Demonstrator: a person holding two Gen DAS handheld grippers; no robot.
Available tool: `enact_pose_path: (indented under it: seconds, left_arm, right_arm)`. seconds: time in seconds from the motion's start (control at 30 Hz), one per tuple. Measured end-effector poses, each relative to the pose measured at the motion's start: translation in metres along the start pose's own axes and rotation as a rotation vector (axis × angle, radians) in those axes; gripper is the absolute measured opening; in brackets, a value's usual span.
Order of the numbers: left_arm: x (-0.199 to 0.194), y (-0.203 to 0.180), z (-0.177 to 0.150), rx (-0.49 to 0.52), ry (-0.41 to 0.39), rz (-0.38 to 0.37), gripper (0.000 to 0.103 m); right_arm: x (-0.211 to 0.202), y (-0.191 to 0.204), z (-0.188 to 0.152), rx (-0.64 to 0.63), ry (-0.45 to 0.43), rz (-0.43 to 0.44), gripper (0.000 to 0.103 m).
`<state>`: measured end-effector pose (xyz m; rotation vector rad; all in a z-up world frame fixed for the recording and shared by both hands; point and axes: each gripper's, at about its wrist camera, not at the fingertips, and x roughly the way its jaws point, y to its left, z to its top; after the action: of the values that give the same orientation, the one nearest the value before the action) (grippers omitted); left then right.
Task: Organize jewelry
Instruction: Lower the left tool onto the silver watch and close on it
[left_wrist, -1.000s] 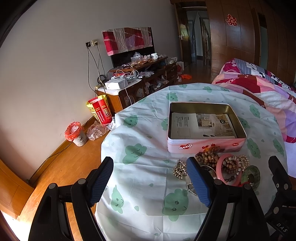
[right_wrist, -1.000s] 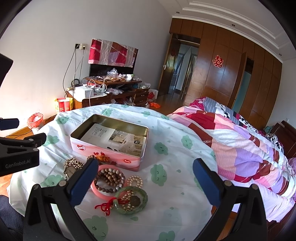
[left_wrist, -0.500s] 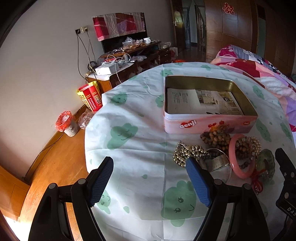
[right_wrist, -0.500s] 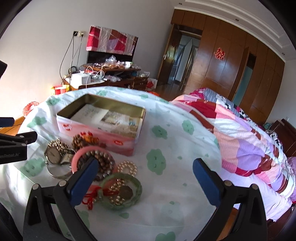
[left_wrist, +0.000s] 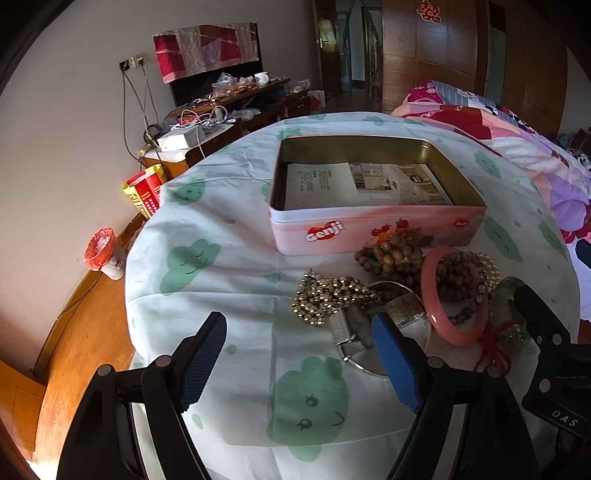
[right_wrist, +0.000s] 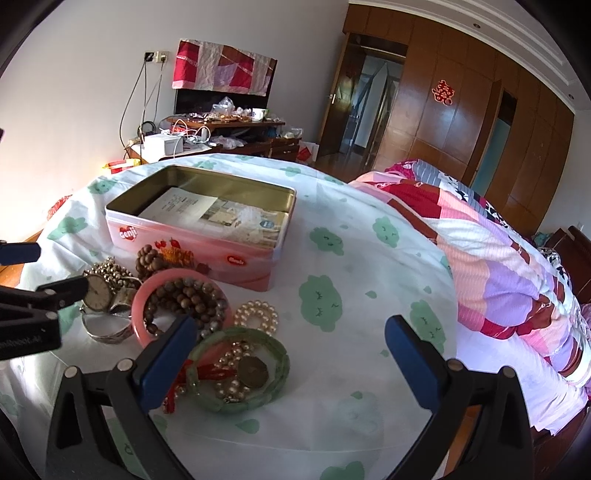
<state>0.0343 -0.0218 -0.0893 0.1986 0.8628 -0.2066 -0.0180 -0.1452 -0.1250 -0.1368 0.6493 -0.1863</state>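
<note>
Jewelry pile nearer; watch face only from right.

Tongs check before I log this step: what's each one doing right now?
Left tongs: open, holding nothing.
Right tongs: open, holding nothing.

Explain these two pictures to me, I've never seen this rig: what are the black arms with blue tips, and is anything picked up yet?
They are two hand-held grippers; a person carries one in each hand, and each has a camera looking along its fingers. One picture is from the left gripper, the other from the right gripper. Both are open and hold nothing. On the cloud-print tablecloth stands an open pink tin with paper inside. In front of it lies the jewelry: a pink bangle, a green bangle, a pearl bracelet, wooden beads and a watch.
</note>
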Motion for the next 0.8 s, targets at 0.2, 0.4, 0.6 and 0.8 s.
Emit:
enact_pose_path:
  seconds: [0.2, 0.4, 0.6, 0.8]
  left_arm:
    - [0.014, -0.006, -0.001, 0.003, 0.035, -0.095, 0.047]
    - [0.003, -0.005, 0.001, -0.006, 0.003, -0.163, 0.017]
    - [-0.022, 0.0, 0.008, -0.004, -0.068, -0.18, 0.014]
    - [-0.047, 0.011, 0.021, -0.015, -0.144, -0.167, 0.014]
  right_arm:
    - [0.003, 0.001, -0.001, -0.001, 0.005, -0.001, 0.103]
    - [0.007, 0.0, -0.002, 0.009, 0.013, 0.002, 0.103]
    - [0.009, -0.003, -0.002, 0.024, 0.018, -0.001, 0.103]
    - [0.011, -0.007, -0.001, 0.037, 0.023, -0.009, 0.103]
